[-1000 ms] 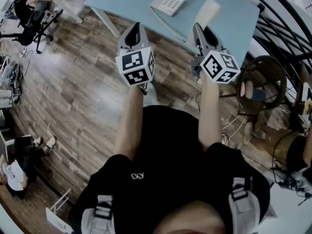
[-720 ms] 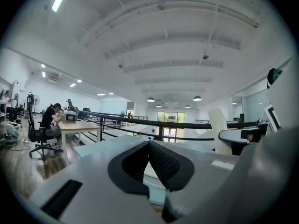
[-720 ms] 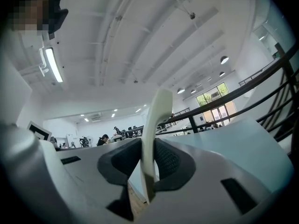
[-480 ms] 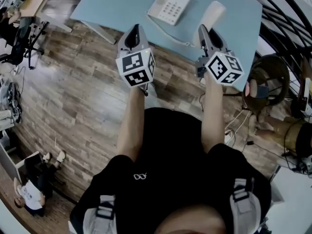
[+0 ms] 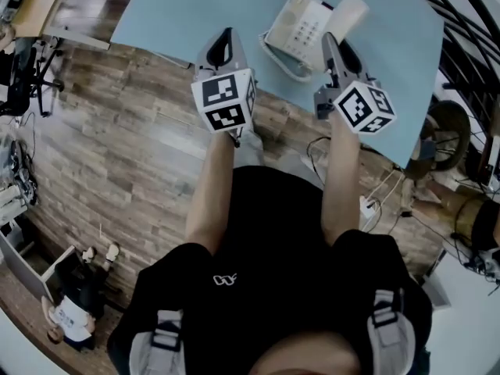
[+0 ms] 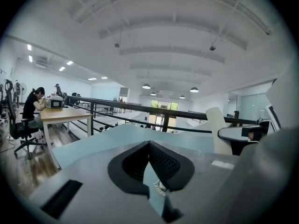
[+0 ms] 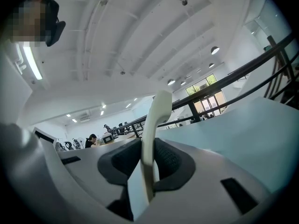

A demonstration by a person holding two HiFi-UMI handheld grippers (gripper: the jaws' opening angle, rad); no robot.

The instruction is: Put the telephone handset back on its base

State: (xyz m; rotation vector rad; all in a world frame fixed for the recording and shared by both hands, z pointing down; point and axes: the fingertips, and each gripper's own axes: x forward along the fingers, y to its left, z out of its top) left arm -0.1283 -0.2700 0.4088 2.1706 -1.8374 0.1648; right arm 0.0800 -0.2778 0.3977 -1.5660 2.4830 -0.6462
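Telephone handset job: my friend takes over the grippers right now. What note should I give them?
Right gripper: shut on the handset, which stands upright between its jaws.
Left gripper: shut, nothing in it.
Base: on the blue table, just left of the handset in the head view.
Done: handset gripped and held close to the base.
Left: lay it on the base, then let go.

Light-blue table; telephone base on it, cord apparently trailing near edge.
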